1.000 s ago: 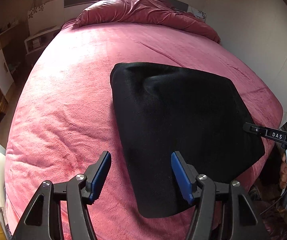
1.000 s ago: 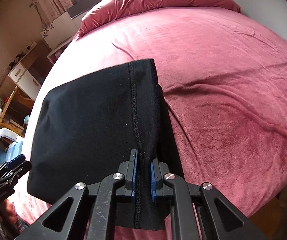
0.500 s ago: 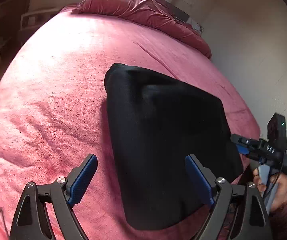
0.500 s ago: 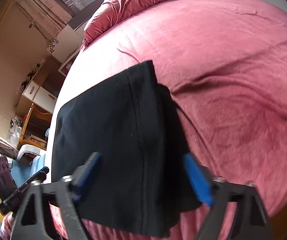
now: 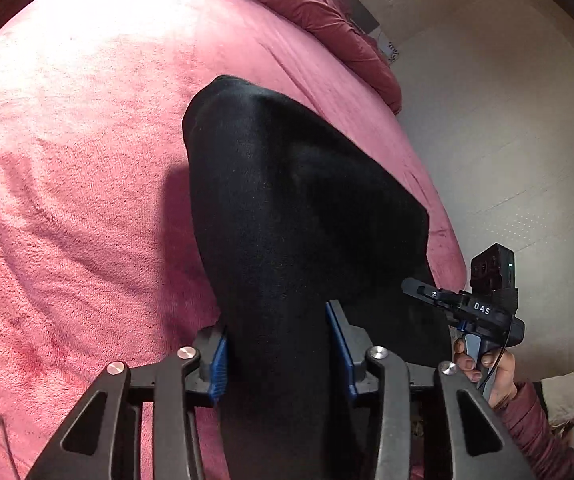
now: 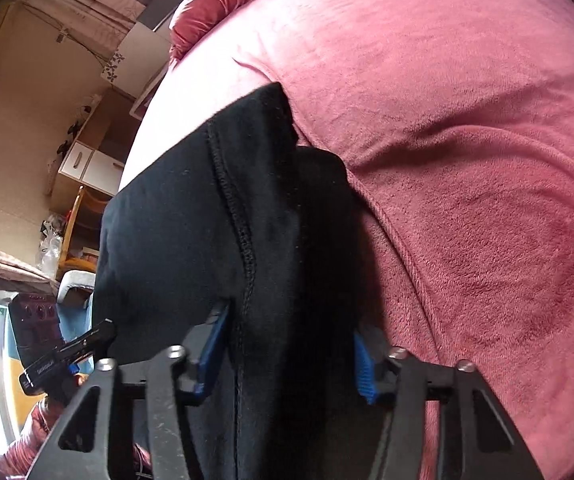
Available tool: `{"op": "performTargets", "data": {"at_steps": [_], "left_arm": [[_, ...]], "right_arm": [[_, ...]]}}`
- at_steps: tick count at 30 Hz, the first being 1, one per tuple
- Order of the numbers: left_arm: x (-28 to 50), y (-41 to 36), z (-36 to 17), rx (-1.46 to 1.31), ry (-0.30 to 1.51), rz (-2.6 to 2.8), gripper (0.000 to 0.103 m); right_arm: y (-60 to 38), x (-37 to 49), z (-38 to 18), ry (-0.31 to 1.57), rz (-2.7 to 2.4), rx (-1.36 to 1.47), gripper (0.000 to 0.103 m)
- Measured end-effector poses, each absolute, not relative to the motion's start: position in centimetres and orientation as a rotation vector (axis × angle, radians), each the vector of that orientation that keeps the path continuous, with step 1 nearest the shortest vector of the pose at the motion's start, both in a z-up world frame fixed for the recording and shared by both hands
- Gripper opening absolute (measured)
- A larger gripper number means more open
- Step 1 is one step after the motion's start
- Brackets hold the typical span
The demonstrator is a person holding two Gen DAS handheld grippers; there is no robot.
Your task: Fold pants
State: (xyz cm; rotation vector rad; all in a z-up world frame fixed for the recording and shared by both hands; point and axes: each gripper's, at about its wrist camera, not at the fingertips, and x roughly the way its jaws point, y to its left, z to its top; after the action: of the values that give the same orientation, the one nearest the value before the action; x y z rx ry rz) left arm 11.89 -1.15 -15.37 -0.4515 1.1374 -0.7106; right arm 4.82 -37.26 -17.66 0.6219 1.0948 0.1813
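Observation:
Black pants [image 5: 299, 208], folded into a thick pad, lie on the pink bed near its front edge; a stitched seam shows in the right wrist view [image 6: 239, 216]. My left gripper [image 5: 279, 354] is open, its blue pads either side of the pants' near left edge. My right gripper [image 6: 287, 356] is open too, straddling the near right edge by the seam. The cloth runs between both pairs of fingers; neither pair is closed on it. The right gripper also shows in the left wrist view [image 5: 463, 304], the left one in the right wrist view [image 6: 67, 352].
The pink blanket [image 5: 67, 160] covers the bed, with a bunched quilt [image 5: 327, 12] at the head. A beige wall [image 5: 507, 120] runs along the bed's right side. A wooden cabinet with white drawers [image 6: 87, 164] and a chair [image 6: 79, 216] stand to the left.
The right gripper has let go of the seam and opened. Both grippers have moved forward and lower, so the pants' near edge now sits between their open fingers.

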Motion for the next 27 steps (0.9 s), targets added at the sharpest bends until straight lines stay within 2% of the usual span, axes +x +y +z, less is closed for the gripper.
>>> {"op": "performTargets", "data": {"at_steps": [4,10,14,18,19,23,25,27], "left_arm": [[12.2,-0.1,-12.5,-0.451,1.057,-0.751,0.037],[16.5,3.5,-9.0,-0.430,0.951,-0.664,0.037],[20.7,6.1,-9.1,-0.416,0.948,-0.554,0.038],[23.7,7.7,-11.4,-0.409,0.991,-0.442,0.040],[24.2,8.0,-12.3,-0.409,1.016,-0.413,0.041],[23.5,8.3,-14.7,-0.368,1.067,-0.345,0.061],[22.8,8.0,-14.8,-0.321,1.051,-0.305,0.066],[22.0,7.9,-14.4,-0.324,1.039,-0.271,0.067]], "right_arm": [[-35.5,5.3,-15.1,1.047,0.238,0.576,0.041],[-31.5,12.3,-13.1,1.007,0.333,0.540,0.041],[-28.4,17.9,-13.6,1.024,0.361,0.516,0.041],[-26.8,21.8,-15.6,1.085,0.353,0.513,0.042],[-26.5,22.6,-16.2,1.101,0.338,0.508,0.043],[-27.3,23.3,-18.0,1.133,0.309,0.525,0.055],[-27.7,23.0,-18.3,1.129,0.304,0.530,0.062],[-28.1,22.3,-18.1,1.121,0.274,0.545,0.071]]}}
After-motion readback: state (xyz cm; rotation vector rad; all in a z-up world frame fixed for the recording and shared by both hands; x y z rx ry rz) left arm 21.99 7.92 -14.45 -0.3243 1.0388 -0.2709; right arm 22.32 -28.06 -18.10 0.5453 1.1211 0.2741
